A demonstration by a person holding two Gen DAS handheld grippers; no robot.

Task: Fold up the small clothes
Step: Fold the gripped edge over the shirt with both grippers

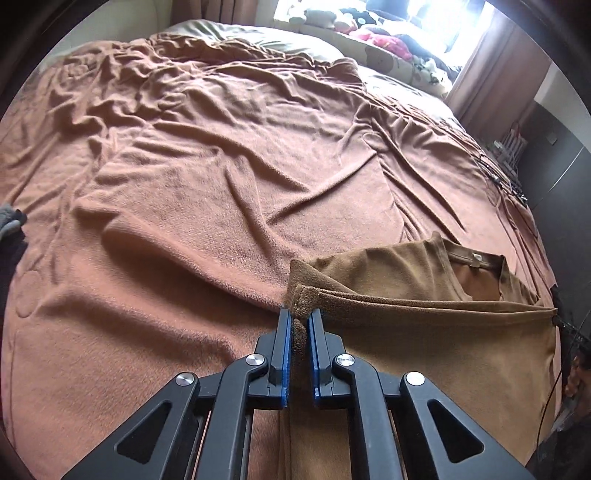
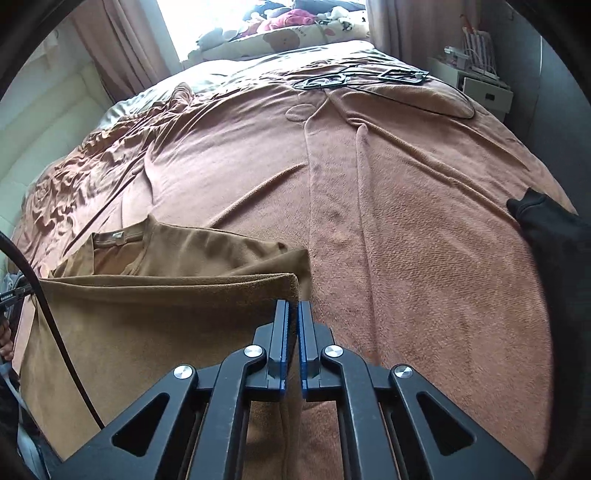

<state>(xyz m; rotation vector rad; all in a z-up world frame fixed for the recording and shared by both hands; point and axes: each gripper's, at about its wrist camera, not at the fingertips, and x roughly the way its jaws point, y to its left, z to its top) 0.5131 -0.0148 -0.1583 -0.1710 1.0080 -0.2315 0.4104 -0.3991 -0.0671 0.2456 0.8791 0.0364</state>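
Note:
A small brown shirt (image 1: pixel 424 332) lies on the bed, its neckline with a label toward the far side. My left gripper (image 1: pixel 300 317) is shut on the shirt's left hem corner and holds it lifted above the bed. My right gripper (image 2: pixel 293 310) is shut on the shirt's right hem corner (image 2: pixel 291 284), with the lifted hem stretched between the two grippers. The shirt also shows in the right wrist view (image 2: pixel 155 317); its collar (image 2: pixel 110 238) lies flat beyond the raised edge.
A wrinkled rust-brown blanket (image 1: pixel 207 177) covers the bed. Black cables (image 2: pixel 369 79) lie at its far right. Pillows and soft toys (image 2: pixel 288 26) sit at the head by the window. A dark garment (image 2: pixel 546 229) lies at the right edge. A white nightstand (image 2: pixel 480 88) stands beyond.

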